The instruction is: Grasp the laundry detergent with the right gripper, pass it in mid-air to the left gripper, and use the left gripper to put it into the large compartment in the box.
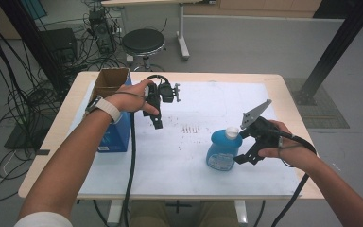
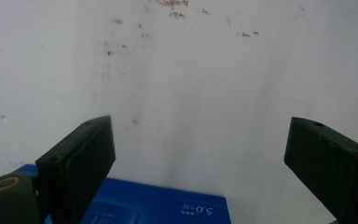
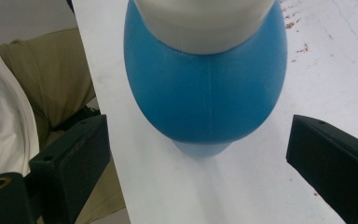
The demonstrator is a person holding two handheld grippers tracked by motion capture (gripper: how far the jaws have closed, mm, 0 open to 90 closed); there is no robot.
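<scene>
The blue bottle (image 1: 223,150) is stood upright on the white sheet (image 1: 179,161) near the table's right front, and the right gripper (image 1: 246,152) is held just beside it with jaws spread wide, apparently so the body can be taken between them. The left gripper (image 1: 157,120) is kept spread and empty beside the blue box (image 1: 116,137), well apart from the bottle.

Left hand-held gripper (image 1: 157,124): jaws spread wide, pointing down, wrist bent.
Right hand-held gripper (image 1: 244,159): jaws spread wide, tilted downward.
Forearms: both extended forward, well apart.
</scene>
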